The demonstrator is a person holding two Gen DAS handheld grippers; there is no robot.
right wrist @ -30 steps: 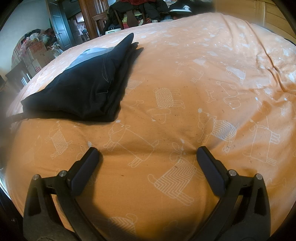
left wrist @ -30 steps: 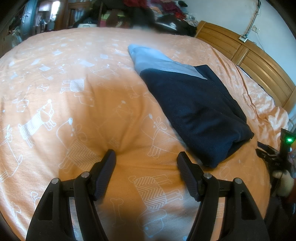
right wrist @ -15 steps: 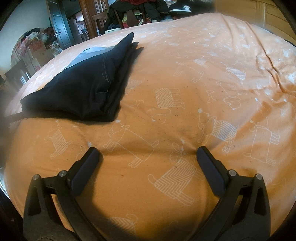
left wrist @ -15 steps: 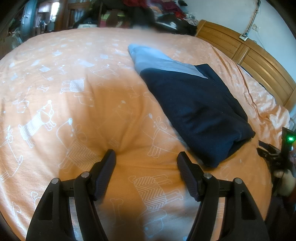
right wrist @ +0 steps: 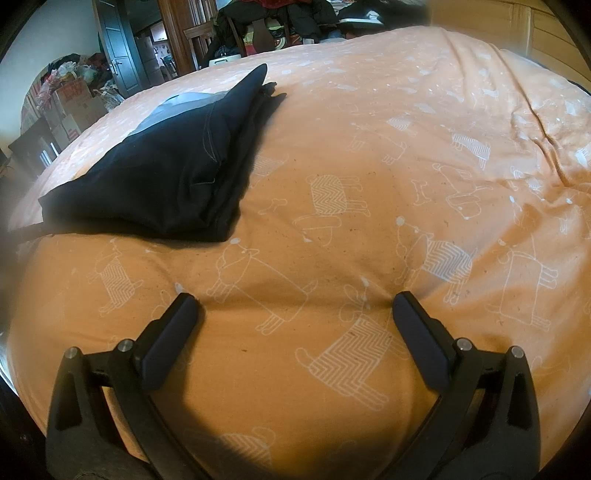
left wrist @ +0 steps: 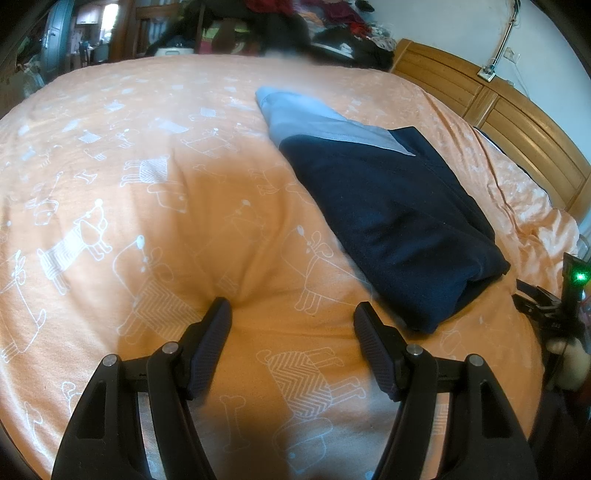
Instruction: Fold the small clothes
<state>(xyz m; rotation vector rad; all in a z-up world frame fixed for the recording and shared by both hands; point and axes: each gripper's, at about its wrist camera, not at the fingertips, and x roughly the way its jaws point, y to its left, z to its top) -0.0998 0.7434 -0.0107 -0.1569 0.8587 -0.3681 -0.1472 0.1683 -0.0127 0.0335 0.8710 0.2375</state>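
A dark navy garment with a light grey-blue panel lies folded flat on the orange bedspread (left wrist: 110, 155). It shows in the left wrist view as the folded garment (left wrist: 399, 218) to the right of my left gripper (left wrist: 291, 314), which is open and presses into the bedding with nothing between its fingers. In the right wrist view the folded garment (right wrist: 173, 173) sits up and to the left of my right gripper (right wrist: 295, 302), also open and empty, tips resting on the bedspread (right wrist: 406, 155).
A wooden headboard (left wrist: 491, 110) runs along the bed's right side. Piled clothes and furniture (left wrist: 295, 29) stand beyond the far edge. The other gripper with a green light (left wrist: 576, 280) and a hand (left wrist: 569, 362) show at the right edge. A door and boxes (right wrist: 85, 92) are at the left.
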